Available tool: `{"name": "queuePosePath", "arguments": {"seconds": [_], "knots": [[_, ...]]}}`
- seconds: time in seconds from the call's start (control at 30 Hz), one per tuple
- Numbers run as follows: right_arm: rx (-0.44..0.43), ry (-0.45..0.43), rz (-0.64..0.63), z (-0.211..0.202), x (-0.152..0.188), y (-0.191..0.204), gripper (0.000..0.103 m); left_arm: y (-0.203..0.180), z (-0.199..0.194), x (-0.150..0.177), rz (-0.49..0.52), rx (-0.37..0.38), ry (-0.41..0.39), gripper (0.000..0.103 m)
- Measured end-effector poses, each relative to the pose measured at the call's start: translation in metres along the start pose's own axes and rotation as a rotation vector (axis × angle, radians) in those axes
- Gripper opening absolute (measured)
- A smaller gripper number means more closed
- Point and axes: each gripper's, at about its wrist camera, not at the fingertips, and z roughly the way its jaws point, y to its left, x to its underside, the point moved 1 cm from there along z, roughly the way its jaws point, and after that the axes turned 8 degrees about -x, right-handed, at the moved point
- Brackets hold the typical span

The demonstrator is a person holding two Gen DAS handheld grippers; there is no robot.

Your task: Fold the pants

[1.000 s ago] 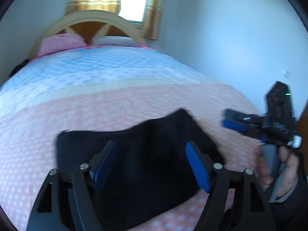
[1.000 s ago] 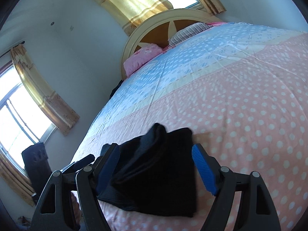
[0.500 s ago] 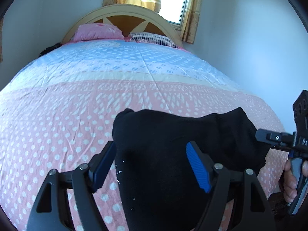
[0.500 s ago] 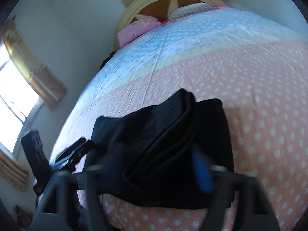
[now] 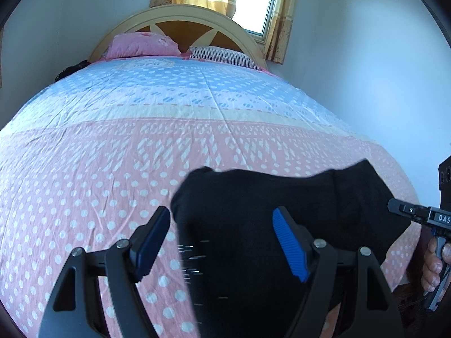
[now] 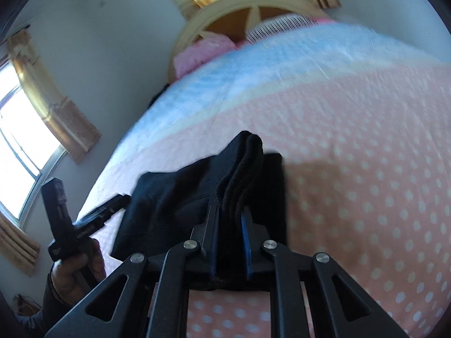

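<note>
The black pants (image 5: 282,197) lie folded in a thick bundle on the pink dotted bedspread (image 5: 84,183), near the bed's foot. My left gripper (image 5: 220,242) hovers open over the bundle's left edge, one finger above the bedspread and the other above the cloth. At the far right of that view a hand holds the right gripper (image 5: 417,214) against the pants. In the right wrist view my right gripper (image 6: 229,225) is shut on the stacked ribbed edge of the pants (image 6: 174,197). The left gripper (image 6: 93,217) reaches toward the bundle's far side.
The bedspread turns blue (image 5: 169,93) toward the headboard (image 5: 180,22), where a pink pillow (image 5: 143,45) and a striped pillow (image 5: 222,56) lie. A white wall (image 5: 366,70) runs close along the bed's right side. Curtained windows (image 6: 25,129) stand on the left and behind the headboard.
My right gripper has gone from open to shut on the pants' folded edge. The left gripper has stayed open and has shifted only slightly over the bundle.
</note>
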Motion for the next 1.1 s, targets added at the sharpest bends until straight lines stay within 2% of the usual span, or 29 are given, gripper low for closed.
{"name": "queuePosePath", "arguments": {"seconds": [0.07, 0.13, 0.17, 0.23, 0.3, 0.4, 0.47, 0.53, 0.57, 0.6, 0.63, 0.73, 0.9, 1.0, 1.1], "knots": [[0.022, 0.014, 0.06, 0.006, 0.006, -0.022, 0.016, -0.001, 0.012, 0.002, 0.024, -0.037, 0.014, 0.082], [-0.009, 0.002, 0.114, 0.004, 0.008, -0.035, 0.021, 0.003, 0.022, 0.004, 0.028, -0.057, 0.045, 0.082], [-0.007, 0.0, 0.125, 0.001, 0.007, -0.037, 0.032, 0.005, 0.024, 0.005, 0.015, -0.045, 0.05, 0.082], [0.064, -0.032, 0.106, -0.01, 0.004, -0.036, 0.046, 0.01, 0.021, 0.002, 0.0, -0.04, 0.041, 0.082], [0.107, -0.096, 0.074, -0.021, -0.002, -0.027, 0.046, 0.014, 0.017, -0.005, -0.006, -0.05, 0.024, 0.082], [0.083, -0.129, -0.039, -0.021, -0.014, 0.001, 0.048, 0.016, 0.014, -0.016, -0.016, -0.052, -0.001, 0.087], [0.0, -0.112, -0.118, -0.009, -0.022, 0.023, 0.051, 0.012, 0.018, -0.022, 0.011, -0.064, -0.005, 0.087], [-0.089, -0.049, -0.153, 0.015, -0.027, 0.032, 0.054, 0.006, 0.028, -0.024, 0.047, -0.071, 0.014, 0.089], [-0.063, -0.031, -0.152, 0.027, -0.029, 0.029, 0.054, 0.005, 0.033, -0.024, 0.062, -0.09, 0.027, 0.089], [0.009, -0.014, -0.137, 0.04, -0.031, 0.018, 0.054, 0.003, 0.039, -0.023, 0.074, -0.112, 0.037, 0.089], [0.044, 0.009, -0.108, 0.049, -0.032, 0.007, 0.054, 0.003, 0.043, -0.023, 0.076, -0.111, 0.042, 0.089], [0.015, -0.003, -0.053, 0.048, -0.03, -0.01, 0.054, 0.004, 0.055, -0.019, 0.087, -0.106, 0.079, 0.091], [0.068, -0.029, -0.115, 0.017, -0.017, 0.006, 0.054, 0.009, 0.028, -0.013, 0.044, -0.056, 0.041, 0.091], [0.041, -0.05, -0.188, -0.005, -0.005, 0.02, 0.054, 0.007, -0.001, -0.001, 0.05, -0.027, -0.003, 0.094], [0.03, 0.006, -0.261, -0.008, 0.012, 0.035, 0.048, -0.001, -0.012, 0.015, 0.092, -0.025, -0.016, 0.097]]}}
